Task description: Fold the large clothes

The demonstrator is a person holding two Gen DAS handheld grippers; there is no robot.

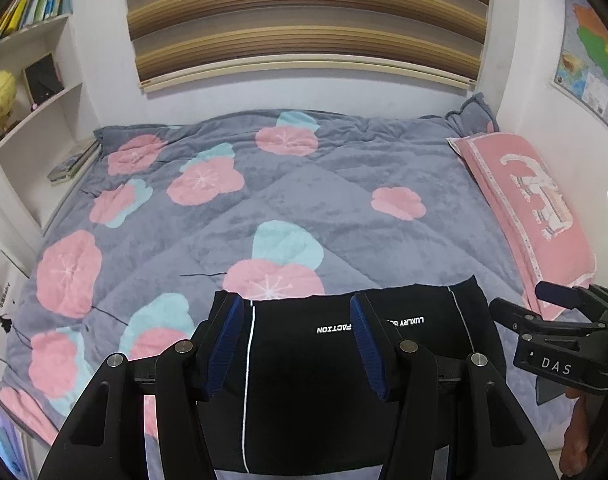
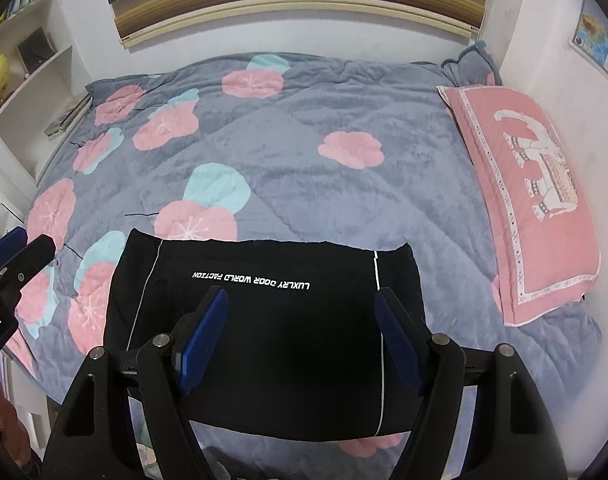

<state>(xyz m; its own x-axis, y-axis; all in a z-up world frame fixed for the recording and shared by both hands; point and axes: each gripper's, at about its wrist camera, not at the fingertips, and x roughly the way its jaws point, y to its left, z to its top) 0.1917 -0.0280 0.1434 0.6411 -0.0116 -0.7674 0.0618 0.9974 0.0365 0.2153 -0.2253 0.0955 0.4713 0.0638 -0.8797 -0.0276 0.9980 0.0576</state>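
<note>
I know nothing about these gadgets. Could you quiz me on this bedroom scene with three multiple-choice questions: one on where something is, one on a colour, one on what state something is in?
1. Where does the black garment lie?
A. on the shelf
B. on the near part of the flowered quilt
C. on the pink pillow

2. What colour is the lettering on the garment?
A. white
B. red
C. yellow

3. How are the left claw and right claw?
A. both shut on cloth
B. one open, one shut
C. both open, holding nothing

Answers: 1 B, it lies flat on the quilt, apart from the pillow. 2 A, white print on black. 3 C, each view shows its fingers spread with nothing between them.
</note>
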